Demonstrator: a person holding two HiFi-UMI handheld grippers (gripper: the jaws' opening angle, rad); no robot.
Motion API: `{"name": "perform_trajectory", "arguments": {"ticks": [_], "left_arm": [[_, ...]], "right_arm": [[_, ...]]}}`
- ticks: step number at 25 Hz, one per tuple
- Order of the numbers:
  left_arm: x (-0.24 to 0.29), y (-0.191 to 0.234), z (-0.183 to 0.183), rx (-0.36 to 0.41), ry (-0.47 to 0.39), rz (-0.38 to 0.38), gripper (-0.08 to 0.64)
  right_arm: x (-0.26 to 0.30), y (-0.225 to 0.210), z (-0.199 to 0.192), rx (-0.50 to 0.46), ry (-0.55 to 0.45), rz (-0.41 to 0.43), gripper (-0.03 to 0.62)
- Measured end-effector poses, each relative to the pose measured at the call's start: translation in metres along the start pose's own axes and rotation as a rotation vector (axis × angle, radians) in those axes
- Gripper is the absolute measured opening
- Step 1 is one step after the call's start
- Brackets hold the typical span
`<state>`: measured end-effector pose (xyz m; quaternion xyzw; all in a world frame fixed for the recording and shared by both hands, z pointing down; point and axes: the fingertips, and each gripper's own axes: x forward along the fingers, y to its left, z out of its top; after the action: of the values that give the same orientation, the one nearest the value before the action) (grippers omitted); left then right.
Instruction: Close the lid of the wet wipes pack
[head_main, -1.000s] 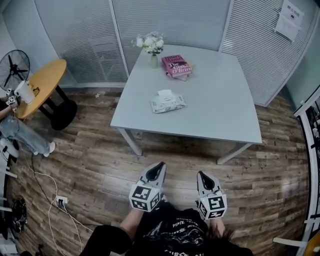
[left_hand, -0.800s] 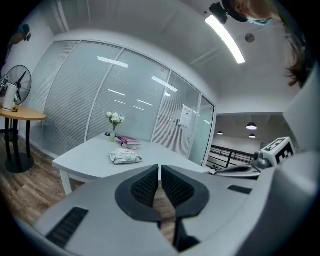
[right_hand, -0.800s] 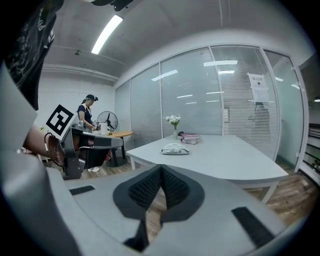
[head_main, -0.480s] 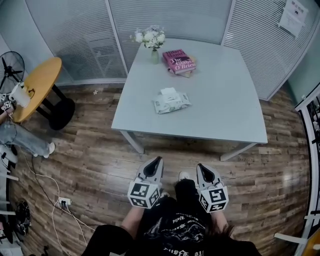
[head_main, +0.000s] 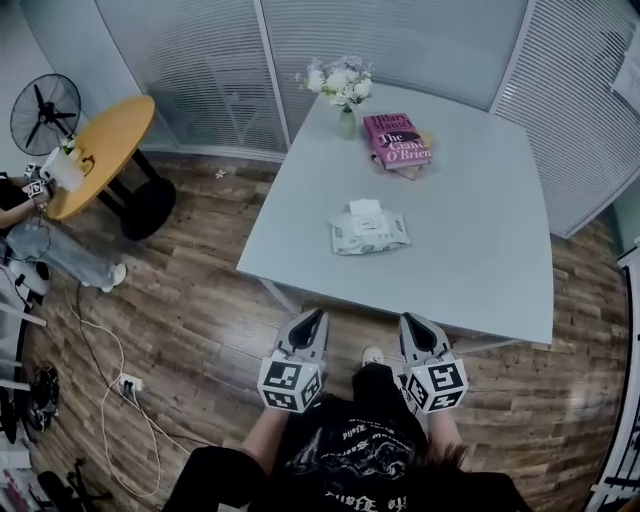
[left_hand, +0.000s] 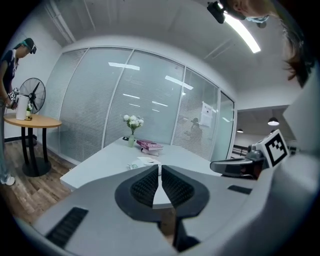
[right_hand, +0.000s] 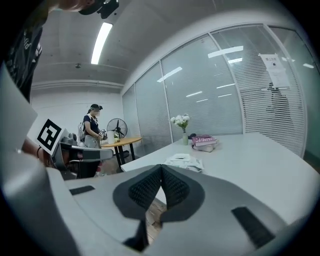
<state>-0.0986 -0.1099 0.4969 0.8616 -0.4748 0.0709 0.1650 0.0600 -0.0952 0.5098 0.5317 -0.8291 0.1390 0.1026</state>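
The wet wipes pack (head_main: 369, 231) lies near the middle of the grey table (head_main: 480, 270), its white lid flap (head_main: 364, 208) standing open at the far side. Both grippers are held side by side in front of the person's body, short of the table's near edge and apart from the pack. My left gripper (head_main: 314, 317) is shut with nothing between its pads, and so is my right gripper (head_main: 411, 321). The left gripper view shows the pack (left_hand: 142, 162) just beyond the closed tips (left_hand: 160, 167). In the right gripper view the pack (right_hand: 184, 161) lies ahead of the closed tips (right_hand: 161, 167).
A pink book (head_main: 398, 139) and a vase of white flowers (head_main: 342, 88) stand at the table's far end. Left of it are a round yellow table (head_main: 100, 150), a fan (head_main: 45, 105) and a person (head_main: 40, 250). Cables (head_main: 110, 380) lie on the wooden floor.
Both grippers have moved forward toward the table's near edge, still shut. The table and the pack now appear closer and further right in the head view.
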Motion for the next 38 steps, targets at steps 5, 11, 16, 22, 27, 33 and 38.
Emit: {"name": "perform_trajectory", "arguments": {"ticks": [5,11,16,22,27,33,38], "left_arm": [[0.043,0.002,0.017,-0.007,-0.016,0.055,0.018],[0.086,-0.001,0.027,-0.025,-0.033,0.131,0.018],[0.114,0.005,0.031,-0.028,-0.025,0.201,0.018],[0.131,0.007,0.027,-0.015,0.004,0.226,0.018],[0.143,0.019,0.026,0.013,0.04,0.227,0.018],[0.159,0.036,0.037,0.007,0.044,0.224,0.018],[0.174,0.046,0.037,0.009,0.074,0.204,0.018]], "right_arm": [[0.038,-0.034,0.025,-0.045,0.018,0.076,-0.002],[0.07,-0.08,0.044,-0.077,0.033,0.164,-0.002],[0.094,-0.099,0.044,-0.09,0.083,0.265,-0.002],[0.126,-0.118,0.056,-0.04,0.103,0.306,-0.002],[0.152,-0.134,0.071,-0.01,0.116,0.291,-0.002],[0.184,-0.14,0.08,0.042,0.178,0.34,0.0],[0.217,-0.143,0.088,0.094,0.227,0.38,0.071]]}}
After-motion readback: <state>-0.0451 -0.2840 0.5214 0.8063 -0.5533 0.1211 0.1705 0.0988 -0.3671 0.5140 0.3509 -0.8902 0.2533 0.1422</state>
